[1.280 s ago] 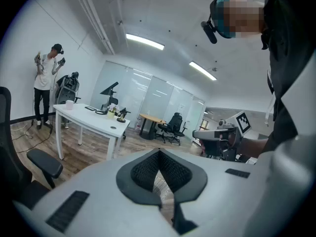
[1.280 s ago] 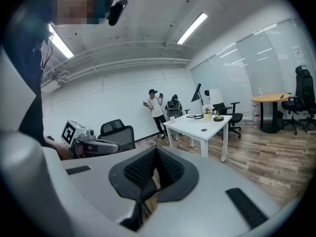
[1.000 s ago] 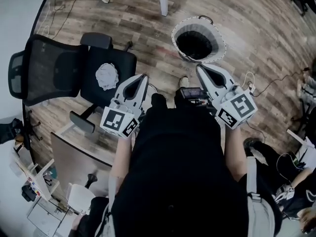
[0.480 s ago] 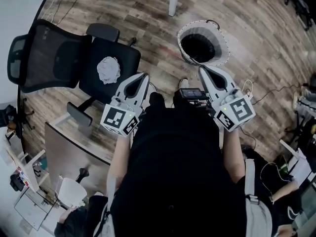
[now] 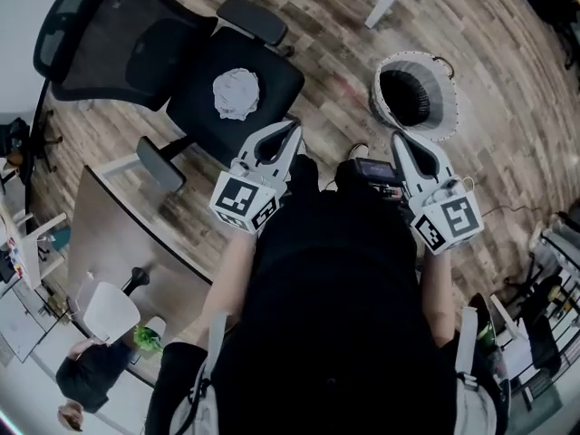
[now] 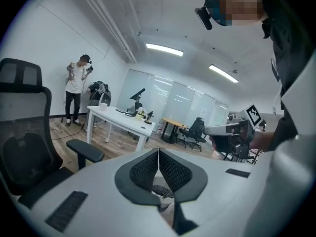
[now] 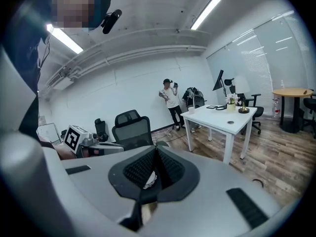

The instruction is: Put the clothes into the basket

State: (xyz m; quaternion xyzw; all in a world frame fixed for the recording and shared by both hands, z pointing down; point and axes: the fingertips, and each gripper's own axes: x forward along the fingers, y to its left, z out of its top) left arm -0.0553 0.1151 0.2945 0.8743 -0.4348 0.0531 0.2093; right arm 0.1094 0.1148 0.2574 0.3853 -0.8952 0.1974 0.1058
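Left gripper (image 5: 292, 134): jaws clenched, empty, tips by near edge of chair seat (image 5: 195, 111). Right gripper (image 5: 400, 140): clenched, empty, near basket (image 5: 449, 120). Crumpled white clothes (image 5: 236, 93) at seat's middle, well apart from basket.

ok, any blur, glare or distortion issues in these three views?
Head view: fairly sharp, strong fisheye bends the floor planks; the white cloth on the chair is nearly blown out. Left gripper view: dark corner vignette, ceiling light clipped. Right gripper view: same vignette, ceiling light clipped.
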